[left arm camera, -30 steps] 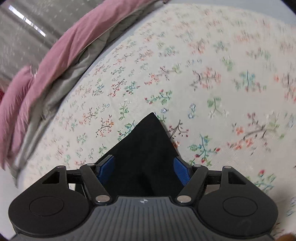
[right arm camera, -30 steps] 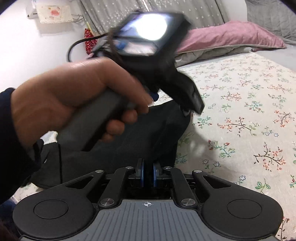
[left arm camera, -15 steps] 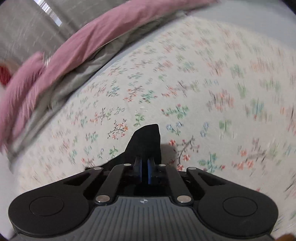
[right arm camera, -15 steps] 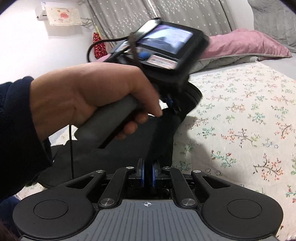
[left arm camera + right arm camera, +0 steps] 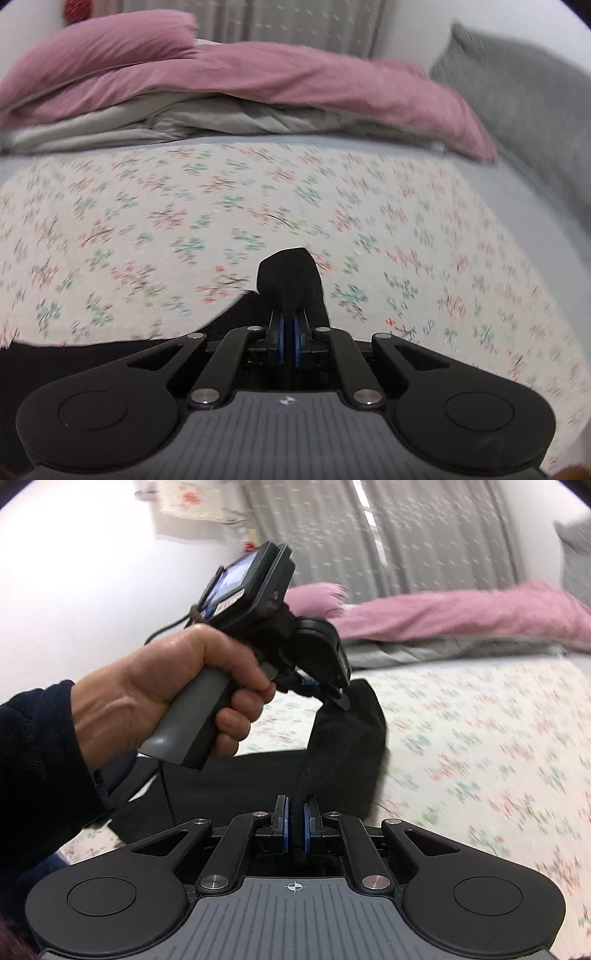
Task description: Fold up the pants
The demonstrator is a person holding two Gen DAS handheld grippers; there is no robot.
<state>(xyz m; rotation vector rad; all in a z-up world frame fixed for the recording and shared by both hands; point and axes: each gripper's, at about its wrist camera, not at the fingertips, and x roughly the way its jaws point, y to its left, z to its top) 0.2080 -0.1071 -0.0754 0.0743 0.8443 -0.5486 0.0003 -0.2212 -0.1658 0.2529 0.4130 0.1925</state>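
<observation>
Floral bed sheet [image 5: 184,229] carries black pants [image 5: 343,746], one end lifted: left claw [image 5: 288,325] and right claw [image 5: 294,829] each clamp fabric. Thin pinches could slip, collapsing the fold.

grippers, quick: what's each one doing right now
left gripper: closed on a corner of the black fabric pants.
right gripper: closed on a bunched edge of the same pants.
</observation>
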